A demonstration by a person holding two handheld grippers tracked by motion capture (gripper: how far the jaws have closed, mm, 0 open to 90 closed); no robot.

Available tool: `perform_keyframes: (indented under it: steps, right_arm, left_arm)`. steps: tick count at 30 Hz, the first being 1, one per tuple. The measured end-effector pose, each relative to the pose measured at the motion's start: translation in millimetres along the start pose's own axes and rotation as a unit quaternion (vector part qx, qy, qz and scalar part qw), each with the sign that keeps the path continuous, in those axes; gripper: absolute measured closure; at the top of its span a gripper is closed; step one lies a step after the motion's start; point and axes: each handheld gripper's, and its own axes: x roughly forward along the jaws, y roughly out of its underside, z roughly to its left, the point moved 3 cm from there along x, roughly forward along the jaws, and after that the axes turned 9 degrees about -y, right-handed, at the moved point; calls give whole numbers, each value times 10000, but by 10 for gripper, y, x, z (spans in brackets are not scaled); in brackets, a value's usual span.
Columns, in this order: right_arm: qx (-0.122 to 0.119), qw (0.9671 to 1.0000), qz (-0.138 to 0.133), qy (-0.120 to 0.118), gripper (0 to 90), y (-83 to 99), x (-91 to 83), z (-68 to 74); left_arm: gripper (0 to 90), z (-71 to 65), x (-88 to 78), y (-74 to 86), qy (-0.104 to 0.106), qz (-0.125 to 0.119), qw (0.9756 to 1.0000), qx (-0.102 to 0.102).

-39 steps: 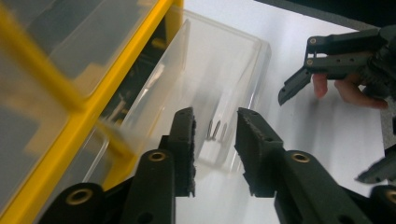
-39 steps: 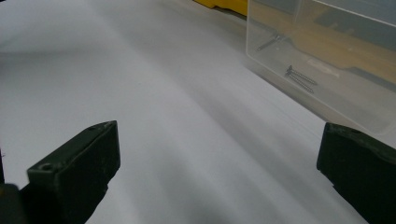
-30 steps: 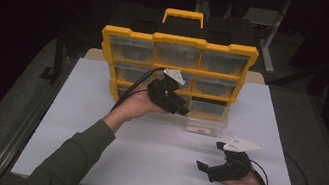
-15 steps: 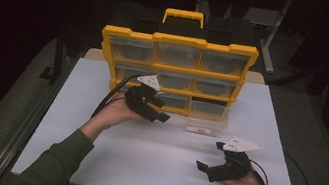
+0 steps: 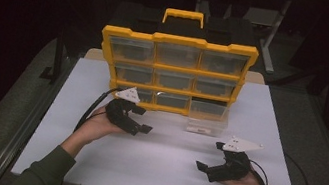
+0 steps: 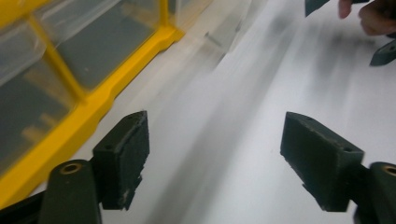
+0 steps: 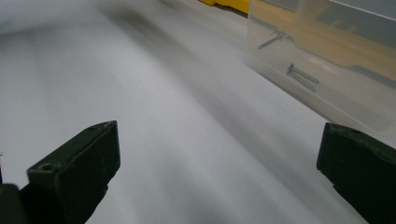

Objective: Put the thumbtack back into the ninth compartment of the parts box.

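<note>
Black left gripper (image 5: 143,121) sits low by the yellow drawer box (image 5: 176,71), jaws spread and just opening, empty. It moved down, away from the drawers. Right gripper (image 5: 208,156) rests, jaws wide.

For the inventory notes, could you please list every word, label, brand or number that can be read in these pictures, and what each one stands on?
No text can be read in any view.
Clear drawer pulled out onto the table: a small dark mark on its front, too small and blurred to read.
Yellow organizer: no legible brand or label on its frame or drawers.
</note>
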Motion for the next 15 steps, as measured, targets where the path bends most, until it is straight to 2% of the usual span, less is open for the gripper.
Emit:
perform_keyframes:
  steps: [3, 7, 12, 15]
  right_arm:
    - [0, 10000, 1, 1, 0, 0, 1, 1]
    - [-4, 10000, 13, 3, 0, 0, 8, 2]
    - [-8, 10000, 13, 8, 0, -1, 9, 3]
    - [-15, 10000, 16, 11, 0, -1, 11, 6]
  left_arm:
    - [205, 2, -14, 40, -36, -19, 10000, -25]
    - [170, 6, -131, 267, -203, -127, 9996, -113]
    - [152, 6, -188, 372, -278, -145, 9994, -138]
    - [140, 1, -289, 507, -341, -236, 9990, -192]
